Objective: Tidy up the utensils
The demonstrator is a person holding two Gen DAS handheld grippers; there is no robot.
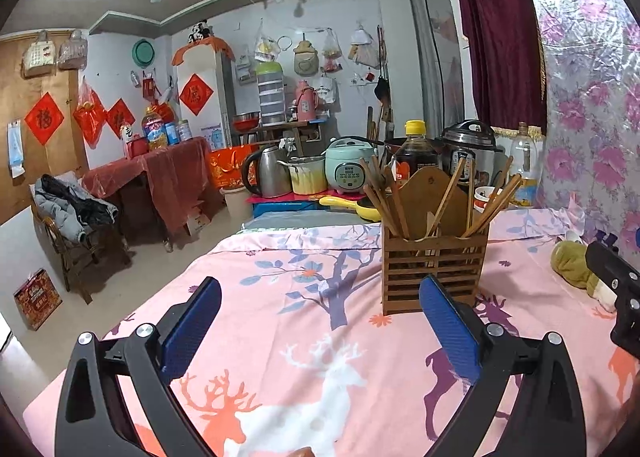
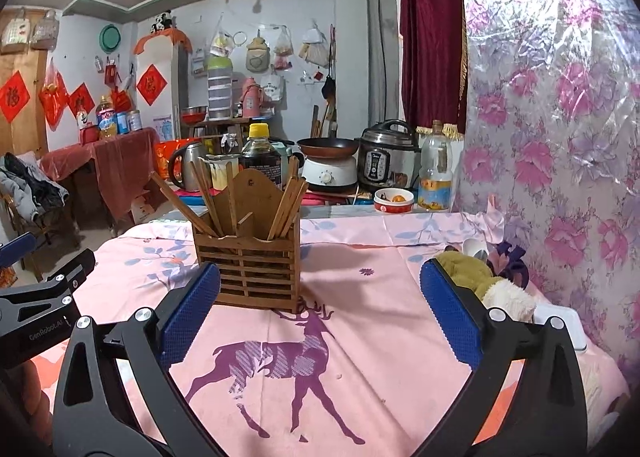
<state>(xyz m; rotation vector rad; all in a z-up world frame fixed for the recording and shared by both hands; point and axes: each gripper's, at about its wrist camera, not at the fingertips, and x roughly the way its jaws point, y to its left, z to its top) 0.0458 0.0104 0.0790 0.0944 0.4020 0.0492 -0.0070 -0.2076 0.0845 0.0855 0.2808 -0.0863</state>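
Both jaws spread wide and empty: the left hand-held gripper (image 1: 320,327) and the right hand-held gripper (image 2: 320,313) hover over the pink deer-print cloth (image 2: 360,337). The slatted wooden chopstick holder (image 2: 248,269) stands upright ahead, chopsticks (image 2: 286,205) leaning inside. A plush toy (image 2: 480,277) lies by the floral wall.

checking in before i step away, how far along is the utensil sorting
Looks mostly done: the chopsticks stand in both compartments of the wooden holder on the pink cloth. Nothing is in hand; the left gripper and right gripper are both open and empty. Possibly left: a white spoon lying by the plush toy.
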